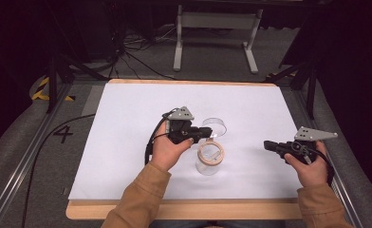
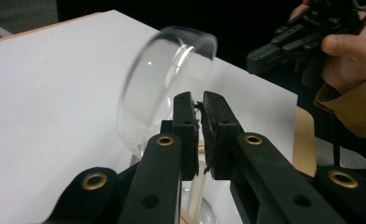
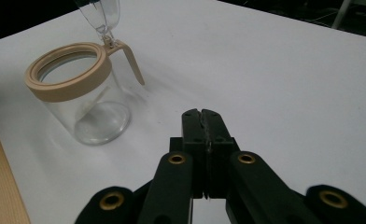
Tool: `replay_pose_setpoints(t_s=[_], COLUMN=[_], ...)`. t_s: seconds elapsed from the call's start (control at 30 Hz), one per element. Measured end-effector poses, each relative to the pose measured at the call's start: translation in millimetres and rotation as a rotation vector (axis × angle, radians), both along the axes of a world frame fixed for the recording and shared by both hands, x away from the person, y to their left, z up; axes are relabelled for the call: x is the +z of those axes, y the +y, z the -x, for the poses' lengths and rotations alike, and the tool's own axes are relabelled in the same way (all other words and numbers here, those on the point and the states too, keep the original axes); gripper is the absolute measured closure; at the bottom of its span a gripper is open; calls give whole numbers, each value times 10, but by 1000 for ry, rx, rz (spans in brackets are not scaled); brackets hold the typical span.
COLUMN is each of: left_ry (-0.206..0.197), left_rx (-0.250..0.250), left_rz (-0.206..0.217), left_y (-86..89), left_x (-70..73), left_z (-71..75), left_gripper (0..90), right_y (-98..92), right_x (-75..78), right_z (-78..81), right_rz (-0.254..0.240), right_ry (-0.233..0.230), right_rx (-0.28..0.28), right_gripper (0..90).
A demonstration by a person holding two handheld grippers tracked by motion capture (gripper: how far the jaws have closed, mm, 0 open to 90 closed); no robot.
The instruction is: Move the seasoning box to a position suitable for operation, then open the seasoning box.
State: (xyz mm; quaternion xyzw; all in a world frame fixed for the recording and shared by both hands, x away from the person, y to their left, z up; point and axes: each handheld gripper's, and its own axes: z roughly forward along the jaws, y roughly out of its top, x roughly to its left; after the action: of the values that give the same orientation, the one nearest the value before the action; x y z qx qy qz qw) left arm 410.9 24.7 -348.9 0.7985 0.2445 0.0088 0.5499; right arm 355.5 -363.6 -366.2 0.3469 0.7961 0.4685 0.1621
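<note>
The left claw [image 1: 208,133] is pinched nearly closed at the hinge of the clear lid [image 1: 214,125], which stands tipped open; whether its pads grip the hinge I cannot tell. The right claw [image 1: 268,145], closed on nothing, hovers well to the right. On the white desk [image 1: 127,156] stands the glass jar [image 1: 210,159], near centre, with a beige rim [image 3: 69,70].

I count one glass jar [image 1: 209,161] with one tan collar [image 1: 211,153] and one clear hinged lid [image 1: 214,126] — two claws, left claw [image 1: 208,133] and right claw [image 1: 269,145] — one white worktop [image 1: 127,142].
</note>
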Motion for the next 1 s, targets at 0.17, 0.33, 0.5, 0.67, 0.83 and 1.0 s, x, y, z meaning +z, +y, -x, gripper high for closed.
replay_pose_setpoints(t_s=[0.17,0.33,0.5,0.67,0.83,1.0], left_ry=[5,9,-12,-52,-26,-13], left_rx=[35,5,0,28,103,190], left_rz=[-3,26,-10,-55,-69,-142], left_y=[34,30,56,223,513,787], left_x=[-31,38,143,285,281,254], left_z=[-45,15,109,230,214,209], left_gripper=[842,802,779,734,712,668], right_y=[-12,-14,-13,-2,36,83], right_x=[-8,-2,0,10,16,26], right_z=[4,7,-2,-13,-44,-116], right_rz=[5,0,1,-1,0,-6], right_ry=[2,4,0,-2,-2,6], right_rx=[-3,-4,-2,3,17,30], right_gripper=[899,899,899,898,898,866])
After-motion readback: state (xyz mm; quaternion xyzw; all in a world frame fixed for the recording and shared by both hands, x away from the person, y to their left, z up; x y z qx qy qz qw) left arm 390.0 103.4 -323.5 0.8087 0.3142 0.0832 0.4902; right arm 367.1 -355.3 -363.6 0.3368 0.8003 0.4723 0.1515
